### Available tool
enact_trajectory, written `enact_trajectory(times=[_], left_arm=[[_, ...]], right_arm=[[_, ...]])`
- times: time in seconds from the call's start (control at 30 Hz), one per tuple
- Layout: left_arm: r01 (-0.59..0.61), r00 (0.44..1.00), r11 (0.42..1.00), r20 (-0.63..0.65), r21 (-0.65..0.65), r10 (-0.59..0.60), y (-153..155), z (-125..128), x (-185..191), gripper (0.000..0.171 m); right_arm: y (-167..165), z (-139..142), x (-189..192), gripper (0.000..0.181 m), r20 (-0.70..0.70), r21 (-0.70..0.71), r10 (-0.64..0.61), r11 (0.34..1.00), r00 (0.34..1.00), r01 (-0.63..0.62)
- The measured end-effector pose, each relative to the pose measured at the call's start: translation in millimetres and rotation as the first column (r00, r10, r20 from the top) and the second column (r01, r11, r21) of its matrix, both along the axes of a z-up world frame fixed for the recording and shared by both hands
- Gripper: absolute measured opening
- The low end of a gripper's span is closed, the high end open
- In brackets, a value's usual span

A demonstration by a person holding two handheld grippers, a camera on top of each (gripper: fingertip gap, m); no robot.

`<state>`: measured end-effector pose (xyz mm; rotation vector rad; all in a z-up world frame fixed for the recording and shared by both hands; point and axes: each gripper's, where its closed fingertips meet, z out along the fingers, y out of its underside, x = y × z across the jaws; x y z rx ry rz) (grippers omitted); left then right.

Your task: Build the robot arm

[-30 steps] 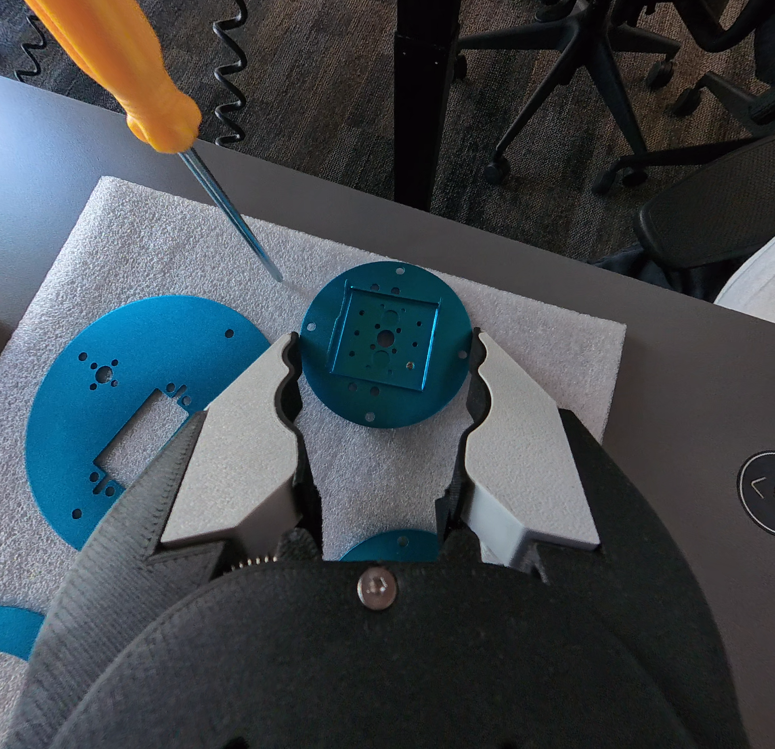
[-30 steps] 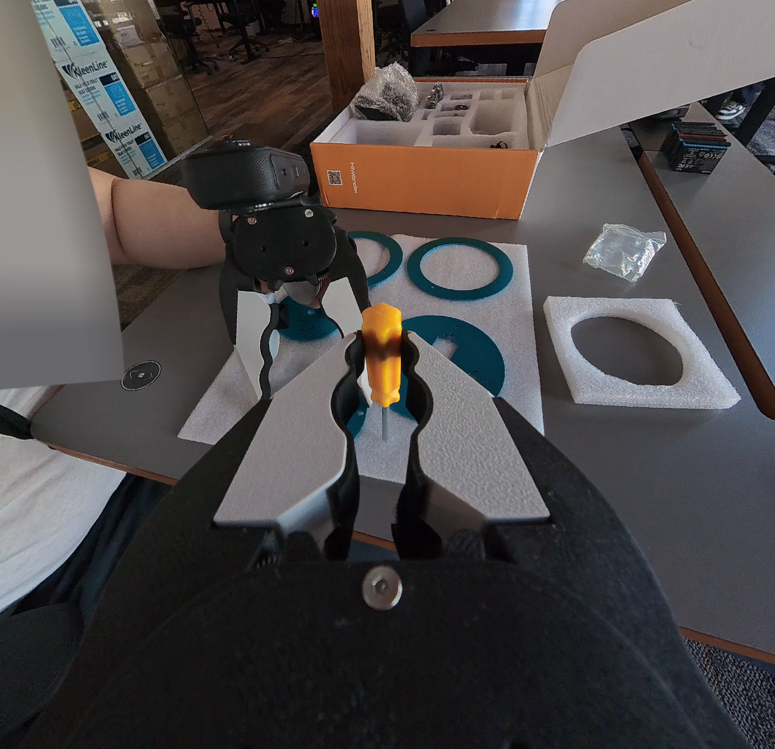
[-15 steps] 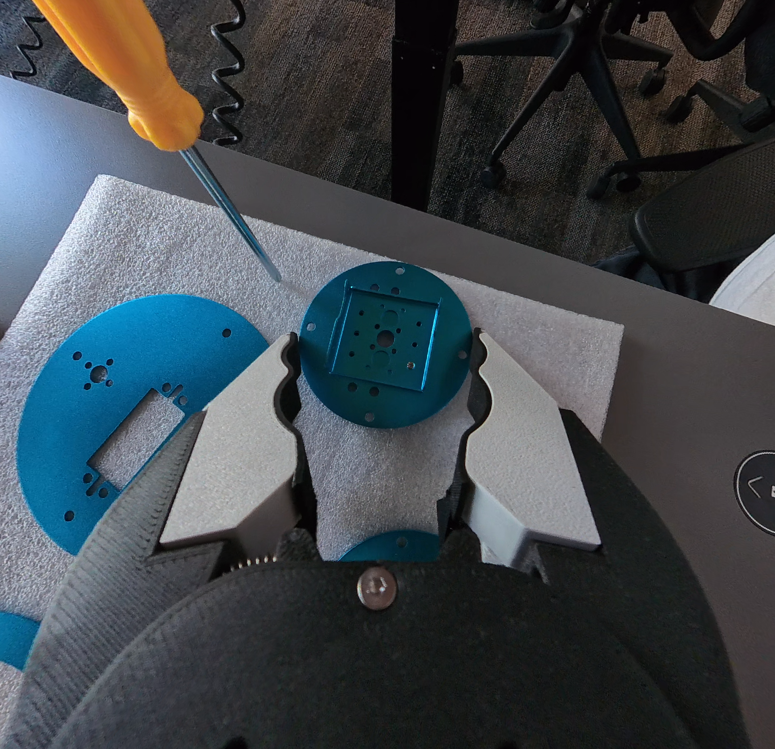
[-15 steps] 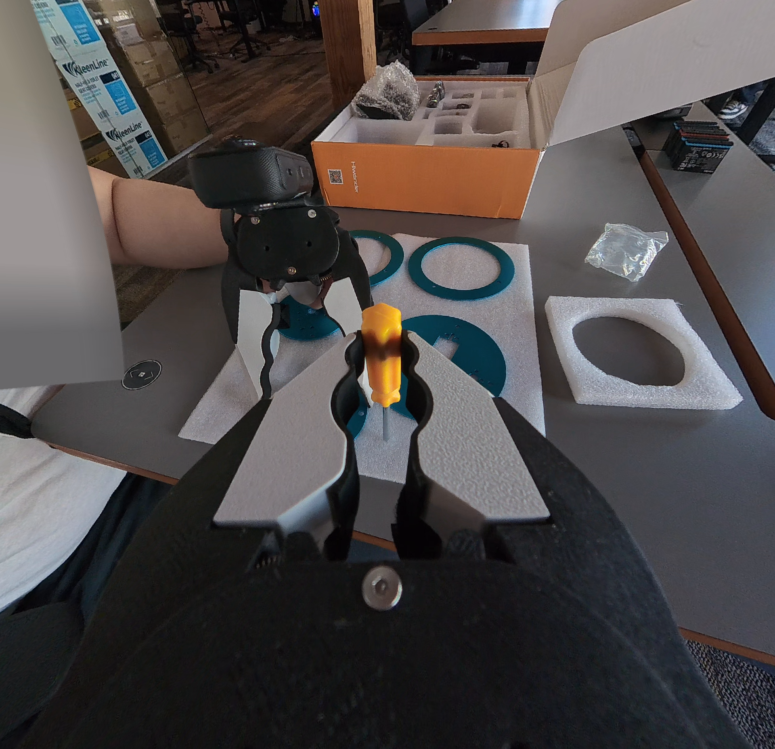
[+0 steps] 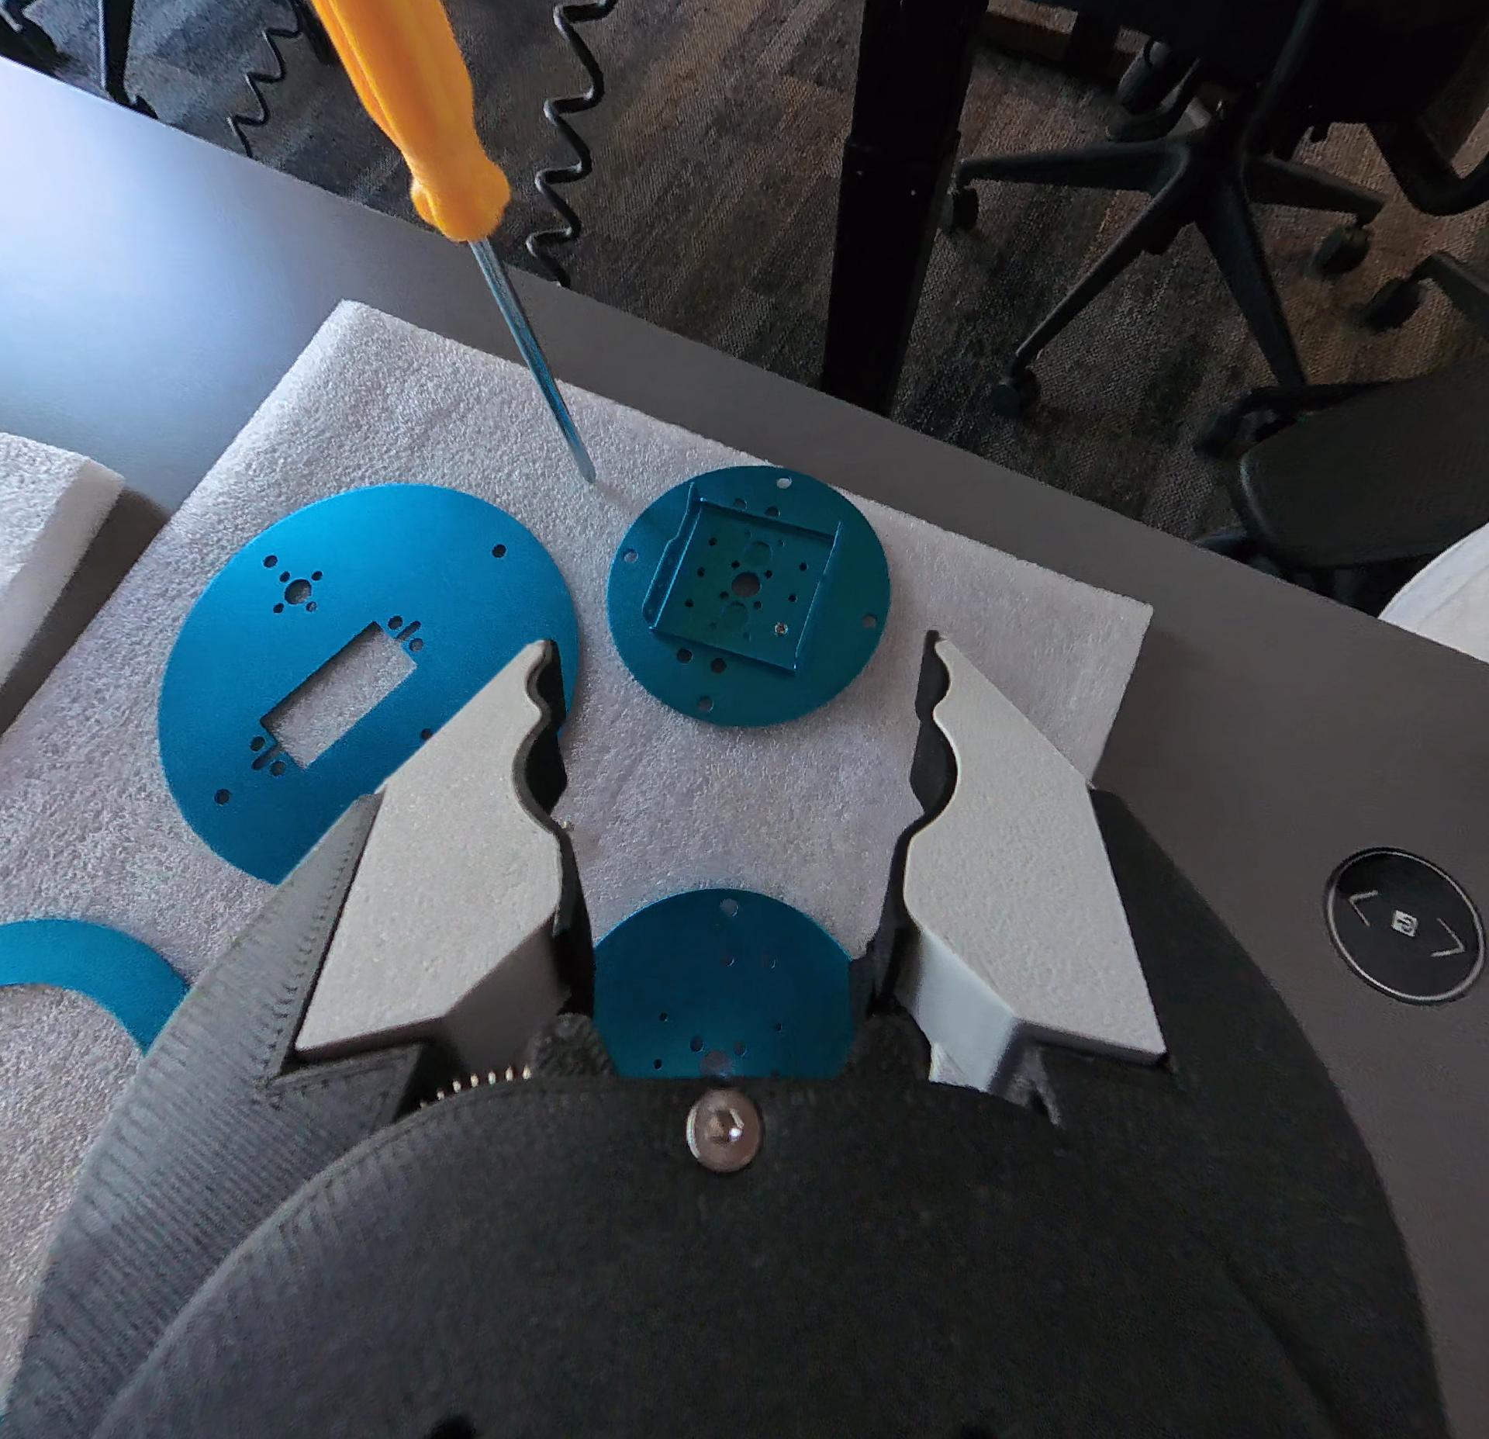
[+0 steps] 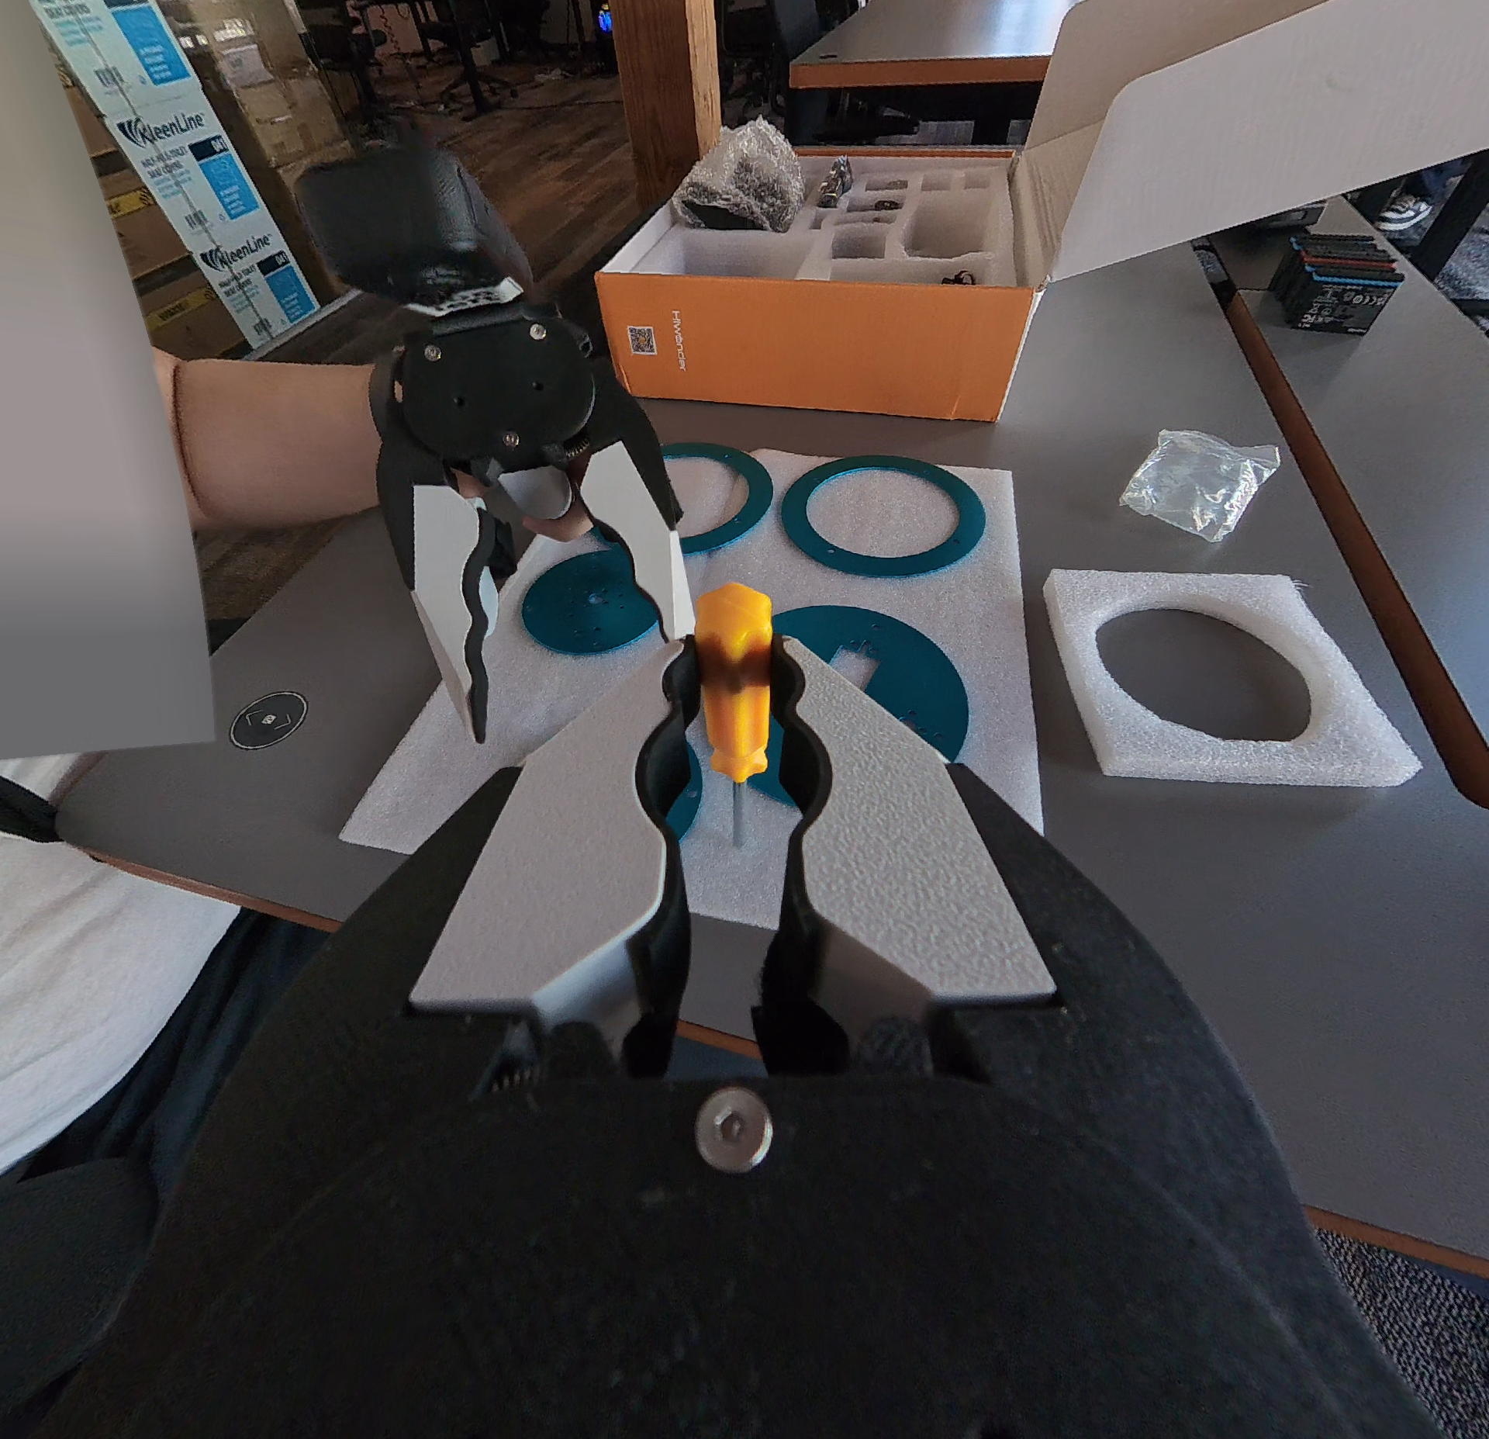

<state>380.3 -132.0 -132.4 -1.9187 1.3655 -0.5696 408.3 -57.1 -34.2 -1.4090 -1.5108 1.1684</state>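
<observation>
My left gripper is open and empty, held above a white foam sheet. Its fingertips hover just short of a small blue disc with a square bracket. A plain small blue disc lies under its jaws, and a large blue disc with a rectangular cutout lies to its left. My right gripper is shut on the orange handle of a screwdriver. The screwdriver points down, and its tip rests on the foam beside the bracket disc. The left gripper also shows in the right wrist view.
Two blue rings lie at the far end of the foam. A foam frame with a round hole, a clear plastic bag and an open orange box are on the grey table. A round black inset is near the table edge. About 12 cm separates my left fingertips from my right. It is some 12 cm from my left tips to the round black inset. The right camera catches it too, in the right wrist view.
My left gripper has lifted and drawn back from the bracket disc, which it flanked before. The right gripper and screwdriver have barely moved.
</observation>
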Motion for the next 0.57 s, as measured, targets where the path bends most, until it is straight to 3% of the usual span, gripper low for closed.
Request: enact_trajectory(times=[0.2, 0.57], left_arm=[[-0.024, 1.000, 1.000, 0.019, -0.002, 0.024, 1, 0, 3, 0.086], [-0.044, 0.997, 0.999, 0.062, 0.031, 0.042, 0, -4, 8, 0.081]], right_arm=[[0, 11, 3, 0.015, -0.046, 0.009, -0.012, 1.000, 0.999, 0.013], [17, 13, 10, 0.015, -0.066, -0.126, -0.038, 0.992, 0.997, 0.030]])
